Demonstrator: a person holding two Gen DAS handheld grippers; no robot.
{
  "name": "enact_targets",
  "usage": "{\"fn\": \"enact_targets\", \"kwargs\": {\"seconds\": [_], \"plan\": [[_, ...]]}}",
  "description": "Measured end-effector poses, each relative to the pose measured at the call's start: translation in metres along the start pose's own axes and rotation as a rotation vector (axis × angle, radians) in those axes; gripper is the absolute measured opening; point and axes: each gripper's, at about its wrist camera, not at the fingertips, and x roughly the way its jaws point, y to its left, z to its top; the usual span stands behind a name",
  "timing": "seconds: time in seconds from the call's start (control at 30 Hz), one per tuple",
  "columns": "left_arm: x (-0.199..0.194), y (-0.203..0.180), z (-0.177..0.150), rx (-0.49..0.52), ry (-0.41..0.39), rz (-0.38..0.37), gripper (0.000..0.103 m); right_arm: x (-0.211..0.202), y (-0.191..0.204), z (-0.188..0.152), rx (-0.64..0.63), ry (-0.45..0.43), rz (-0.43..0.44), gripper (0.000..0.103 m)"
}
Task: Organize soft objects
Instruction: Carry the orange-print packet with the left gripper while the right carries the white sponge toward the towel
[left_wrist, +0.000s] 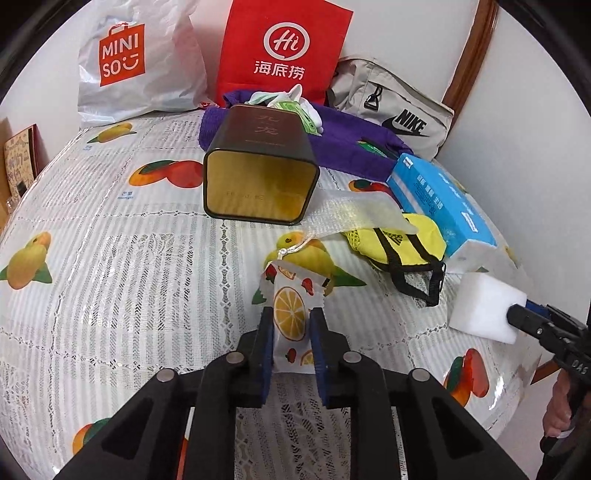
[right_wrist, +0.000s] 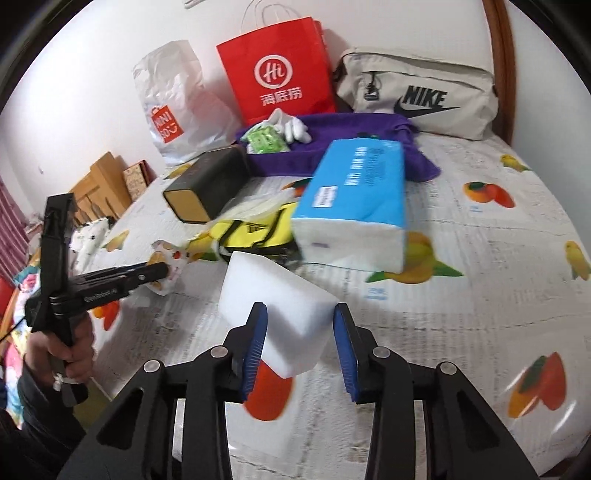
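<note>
Left jaws: my left gripper (left_wrist: 290, 317) pinches a small white sachet (left_wrist: 290, 314) printed with orange slices and strawberries; a knotted string tops it.
Right jaws: my right gripper (right_wrist: 299, 325) is pressed on a white sponge block (right_wrist: 280, 295), held just off the worktop (blue pads on both flanks).
Where the soft things lie: sachet and sponge are in my jaws near the front edge; a yellow pouch (left_wrist: 402, 240) with black straps lies between them, touching the blue tissue pack (left_wrist: 443, 199).
Writing, back row: white plastic bag (left_wrist: 136, 59) reads "MINISO"; red paper bag (left_wrist: 284, 48) reads "Hi" over 海底捞; grey pouch (right_wrist: 417, 92) reads "NIKE".
Writing, mid: the dark tin (left_wrist: 258, 162) lying on its side, mouth toward me, bears characters I cannot make out; print on the tissue pack is too small to read.
Behind the tin: a purple towel (left_wrist: 347, 144) carrying white and green packets (right_wrist: 266, 138).
In the way: a clear textured strip (left_wrist: 351, 214) lies from the tin's mouth across the yellow pouch.
Worktop: fruit-printed cloth (left_wrist: 110, 240) under lace.
Only in the right view: my left hand (right_wrist: 70, 354) on its handle, wooden boxes (right_wrist: 107, 184) by the wall.
Only in the left view: the tin's gold interior.
</note>
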Motion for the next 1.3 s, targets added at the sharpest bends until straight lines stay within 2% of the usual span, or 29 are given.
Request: {"fn": "enact_targets", "kwargs": {"seconds": [0.37,0.77,1.3], "plan": [[-0.011,0.001,-0.002,-0.024,-0.037,-0.02,0.007,-0.002,-0.013,0.0,-0.002,-0.001,-0.015,0.037],[-0.023,0.006,0.007,-0.055,-0.056,0.006,0.006,-0.008,-0.014,0.001,-0.003,-0.001,-0.002,0.037],[-0.046,0.004,0.05,-0.068,-0.109,0.033,0.006,-0.03,-0.006,0.045,-0.044,-0.071,0.044,0.037]]}}
